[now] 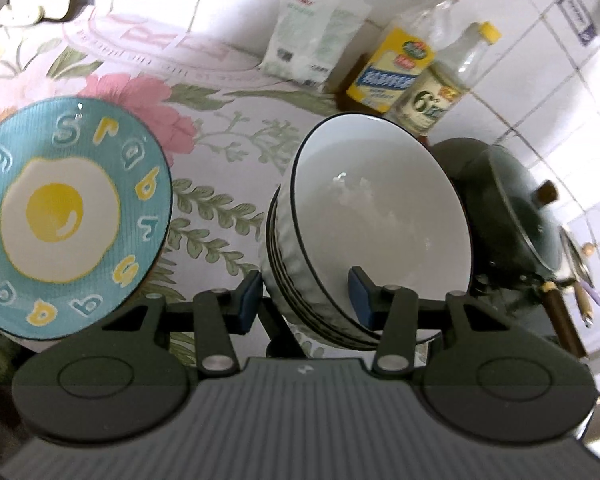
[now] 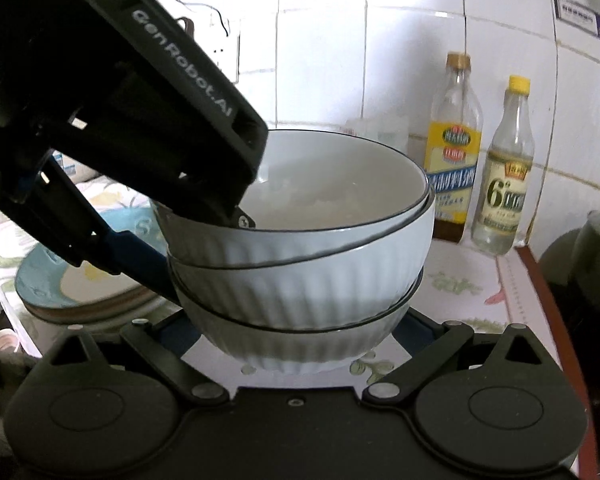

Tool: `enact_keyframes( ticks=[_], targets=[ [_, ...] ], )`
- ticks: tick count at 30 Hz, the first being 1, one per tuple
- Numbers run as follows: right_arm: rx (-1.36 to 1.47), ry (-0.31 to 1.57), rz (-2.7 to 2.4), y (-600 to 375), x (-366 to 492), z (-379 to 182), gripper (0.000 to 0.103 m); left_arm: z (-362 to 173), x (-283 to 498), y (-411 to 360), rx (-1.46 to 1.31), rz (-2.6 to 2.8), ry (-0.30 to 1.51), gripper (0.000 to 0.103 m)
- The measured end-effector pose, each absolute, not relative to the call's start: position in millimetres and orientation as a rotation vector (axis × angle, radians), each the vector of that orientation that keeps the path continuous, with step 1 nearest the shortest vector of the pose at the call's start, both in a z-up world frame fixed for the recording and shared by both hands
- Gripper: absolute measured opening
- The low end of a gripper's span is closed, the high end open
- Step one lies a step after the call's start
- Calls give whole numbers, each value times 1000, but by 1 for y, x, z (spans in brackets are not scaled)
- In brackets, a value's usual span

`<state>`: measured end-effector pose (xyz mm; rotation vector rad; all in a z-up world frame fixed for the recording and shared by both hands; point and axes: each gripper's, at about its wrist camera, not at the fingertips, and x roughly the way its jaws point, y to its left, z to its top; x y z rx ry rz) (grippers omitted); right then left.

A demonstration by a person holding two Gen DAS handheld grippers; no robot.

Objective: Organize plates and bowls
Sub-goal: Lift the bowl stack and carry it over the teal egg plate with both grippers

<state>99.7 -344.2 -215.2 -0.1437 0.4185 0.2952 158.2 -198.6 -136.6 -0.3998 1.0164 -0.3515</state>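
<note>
I hold the stack of white ribbed bowls (image 2: 300, 264) above the bench (image 1: 228, 152). Left gripper (image 1: 306, 300) jaws clamp the near wall; right gripper (image 2: 300, 340) jaw state: cannot tell. Glazed ceramic: heavy, slippery, fragile; grip the rim.

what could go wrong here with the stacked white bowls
1. The stack of white bowls sits unevenly, the top bowl tilted, so it may slide off.
2. The left gripper pinches only one side of the rim; the stack may tip.
3. The bottles stand close behind and may get knocked.
</note>
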Motion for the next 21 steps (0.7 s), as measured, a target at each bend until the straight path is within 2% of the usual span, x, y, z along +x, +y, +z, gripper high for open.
enact_keyframes(
  ticks=[13,21],
  targets=[
    [-170,339,336,-291,89,-158,102,-77,138,-137,-396,-352,911,45],
    [-168,316,404,-240,93,-147,102,-64,125,-79,-401,-289,867,45]
  ],
)
